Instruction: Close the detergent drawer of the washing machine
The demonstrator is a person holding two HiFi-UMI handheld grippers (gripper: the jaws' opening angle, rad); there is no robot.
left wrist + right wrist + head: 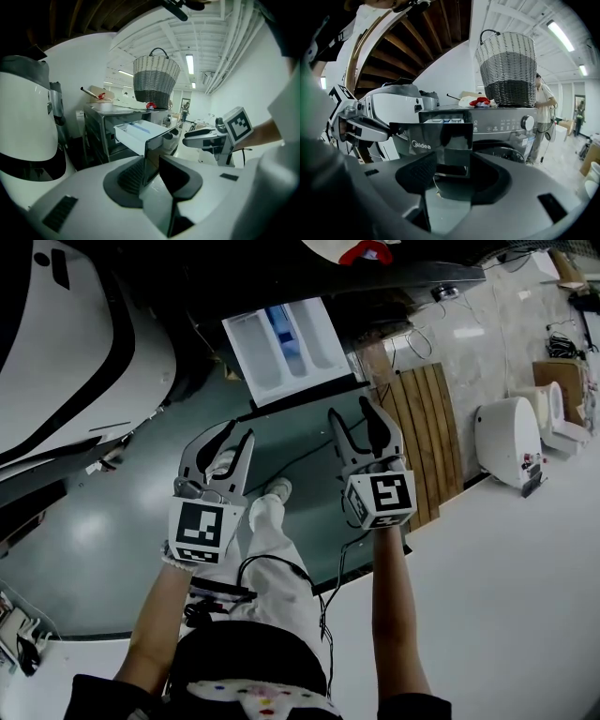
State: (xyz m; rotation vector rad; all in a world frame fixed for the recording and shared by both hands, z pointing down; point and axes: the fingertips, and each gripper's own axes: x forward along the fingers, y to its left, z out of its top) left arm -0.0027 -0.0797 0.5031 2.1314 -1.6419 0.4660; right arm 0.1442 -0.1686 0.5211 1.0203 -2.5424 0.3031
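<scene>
— What is the detergent drawer (291,348) made of?
— It's a shallow, rectangular tray of white plastic, split lengthwise into smooth-walled compartments. There's a blue insert (279,326) in the middle one. Its front panel (433,140) is dark, glossy and flat, with "Midea" printed in white.
— Where does it sit?
— At the upper left of the grey washing machine (506,124), pulled well out of its slot. Its long axis runs straight out from the machine's face toward the person. In the head view that is from the top of the picture down toward the grippers.
— And the tongs?
— Both are released. The left gripper (236,435) has its ribbed dark pads apart with nothing between them. The right gripper (350,412) stands wide too, its jaws lined up on the front panel just ahead, with no pad pressing on it.
— Anything on the machine?
— A round woven basket (508,65), banded pale to dark, beside a red cloth (480,101).
</scene>
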